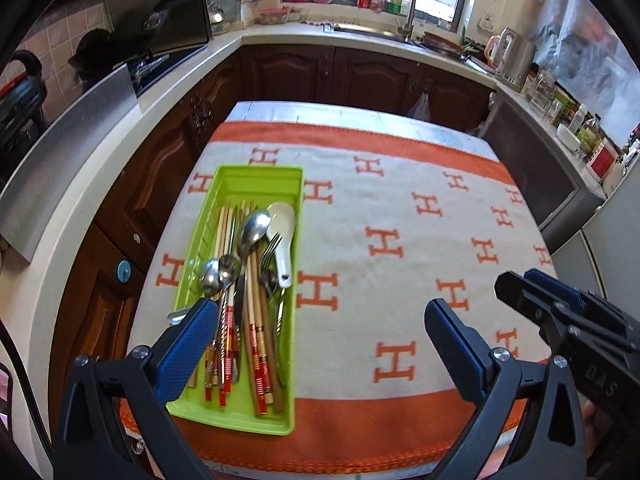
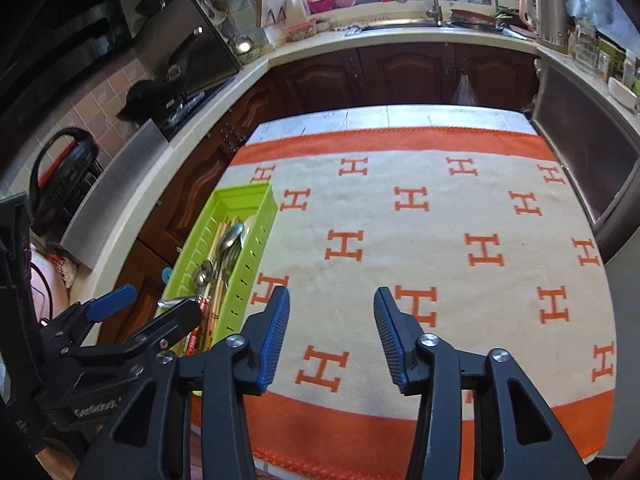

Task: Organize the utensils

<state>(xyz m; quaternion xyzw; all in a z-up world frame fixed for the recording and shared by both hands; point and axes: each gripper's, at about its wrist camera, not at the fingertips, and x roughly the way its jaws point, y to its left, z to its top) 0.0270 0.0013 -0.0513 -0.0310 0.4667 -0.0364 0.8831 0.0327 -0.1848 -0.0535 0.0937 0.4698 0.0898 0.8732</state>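
Note:
A lime green tray (image 1: pixel 236 178) lies on the left of the cloth-covered table and also shows in the right wrist view (image 2: pixel 256 236). It holds several chopsticks (image 1: pixel 256 344), metal spoons (image 1: pixel 252 228), a fork (image 1: pixel 270 250) and a white ceramic spoon (image 1: pixel 282 224). My left gripper (image 1: pixel 320 316) is open wide and empty, above the tray's near end, its left finger over the handles. My right gripper (image 2: pixel 331 312) is open and empty over bare cloth right of the tray. Each gripper shows in the other's view: the right one (image 1: pixel 560 316), the left one (image 2: pixel 120 320).
The table carries a white and orange cloth with H marks (image 1: pixel 400 240). Dark wood cabinets (image 1: pixel 360 72) and a white counter (image 1: pixel 160 92) ring the table, with a stove at left, a sink and tap (image 1: pixel 408 4) behind, and a metal appliance (image 1: pixel 540 168) at right.

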